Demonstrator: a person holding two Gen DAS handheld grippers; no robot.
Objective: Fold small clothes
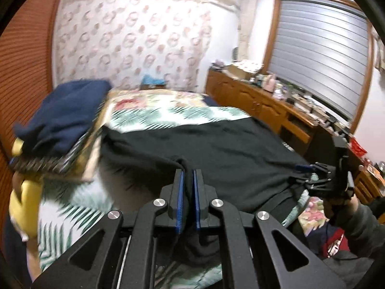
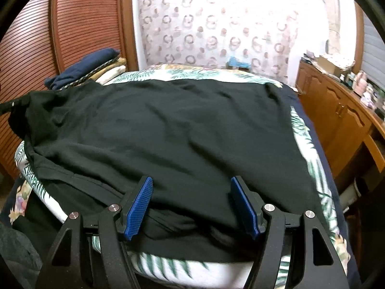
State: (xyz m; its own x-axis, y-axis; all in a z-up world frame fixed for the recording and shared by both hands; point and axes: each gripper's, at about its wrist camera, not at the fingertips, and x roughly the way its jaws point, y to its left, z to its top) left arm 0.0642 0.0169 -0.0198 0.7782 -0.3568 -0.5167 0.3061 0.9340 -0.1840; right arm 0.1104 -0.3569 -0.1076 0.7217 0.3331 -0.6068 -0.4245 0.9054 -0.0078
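A black garment (image 1: 216, 144) lies spread over the leaf-print bedspread (image 1: 168, 113). My left gripper (image 1: 188, 172) is shut on the garment's near edge, with the cloth pinched between the blue pads. In the right wrist view the same garment (image 2: 168, 125) covers most of the bed (image 2: 197, 74). My right gripper (image 2: 191, 180) is open, its blue pads (image 2: 139, 207) wide apart over the garment's near edge. The right gripper also shows in the left wrist view (image 1: 310, 171) at the garment's right end.
A pile of folded clothes topped by a navy piece (image 1: 65, 113) sits at the bed's left side, also in the right wrist view (image 2: 84, 67). A wooden louvred wardrobe (image 2: 72, 24) stands left. A cluttered wooden dresser (image 1: 276, 106) runs along the right.
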